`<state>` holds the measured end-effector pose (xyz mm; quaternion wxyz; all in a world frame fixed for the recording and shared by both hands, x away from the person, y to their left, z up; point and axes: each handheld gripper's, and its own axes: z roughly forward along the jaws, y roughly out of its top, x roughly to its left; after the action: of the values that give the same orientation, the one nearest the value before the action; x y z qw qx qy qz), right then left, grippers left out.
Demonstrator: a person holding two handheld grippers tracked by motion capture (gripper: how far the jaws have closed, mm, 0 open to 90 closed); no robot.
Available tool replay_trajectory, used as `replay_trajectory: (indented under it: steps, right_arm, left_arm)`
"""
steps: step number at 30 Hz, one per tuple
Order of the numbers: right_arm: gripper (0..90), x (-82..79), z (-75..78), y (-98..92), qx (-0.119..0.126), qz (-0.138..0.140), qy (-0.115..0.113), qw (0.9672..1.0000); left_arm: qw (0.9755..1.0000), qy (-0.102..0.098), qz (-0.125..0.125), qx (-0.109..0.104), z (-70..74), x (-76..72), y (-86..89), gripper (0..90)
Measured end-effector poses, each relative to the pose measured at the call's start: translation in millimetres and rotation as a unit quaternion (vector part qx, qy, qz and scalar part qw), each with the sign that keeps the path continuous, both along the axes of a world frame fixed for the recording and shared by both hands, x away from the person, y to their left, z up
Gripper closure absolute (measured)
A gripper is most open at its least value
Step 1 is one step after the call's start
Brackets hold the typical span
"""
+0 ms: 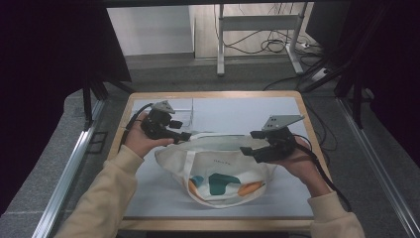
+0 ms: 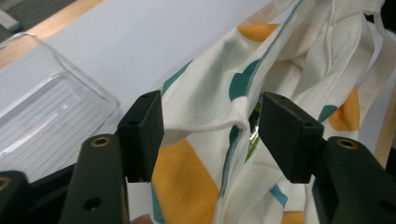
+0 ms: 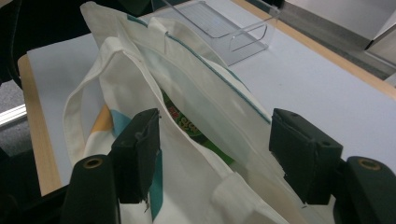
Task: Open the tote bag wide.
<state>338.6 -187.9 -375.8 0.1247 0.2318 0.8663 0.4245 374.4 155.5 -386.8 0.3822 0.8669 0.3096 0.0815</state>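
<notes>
A cream tote bag point(image 1: 218, 166) with teal and orange patches lies on the white table point(image 1: 237, 111), its mouth running from one gripper to the other. The left gripper point(image 1: 184, 137) sits at the bag's left end, and in its own view a fold of the bag's rim hangs between its jaws, which stand apart without pressing the cloth. The right gripper point(image 1: 250, 142) sits at the opposite end, pointing inward along the mouth; its jaws also stand apart, straddling both cloth walls, with a green packet point(image 3: 196, 128) visible just ahead inside the opening. A clear plastic tray point(image 1: 182, 113) lies beyond the left gripper. Both hands are equally near the bag.
</notes>
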Motion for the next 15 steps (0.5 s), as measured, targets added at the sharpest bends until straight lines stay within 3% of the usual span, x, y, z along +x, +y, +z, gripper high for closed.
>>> replay_trajectory:
  steps: [5, 9, 15]
  right_arm:
    - [33.3, 2.1, -6.3, 12.5, -0.005, 0.012, 0.008, 0.9999]
    - [33.3, 0.5, -8.2, 20.2, -0.003, 0.020, 0.008, 0.9998]
    - [32.9, 1.1, -12.7, 31.3, -0.009, 0.028, 0.012, 0.9995]
  left_arm:
    - [0.9997, 0.004, -0.020, 0.015, 0.9, 3.5, -17.0, 43.8]
    - [0.9976, 0.021, -0.040, 0.052, -4.1, 7.5, -24.7, 45.2]
    - [0.9968, 0.025, -0.040, 0.064, -14.9, 11.8, -27.4, 59.2]
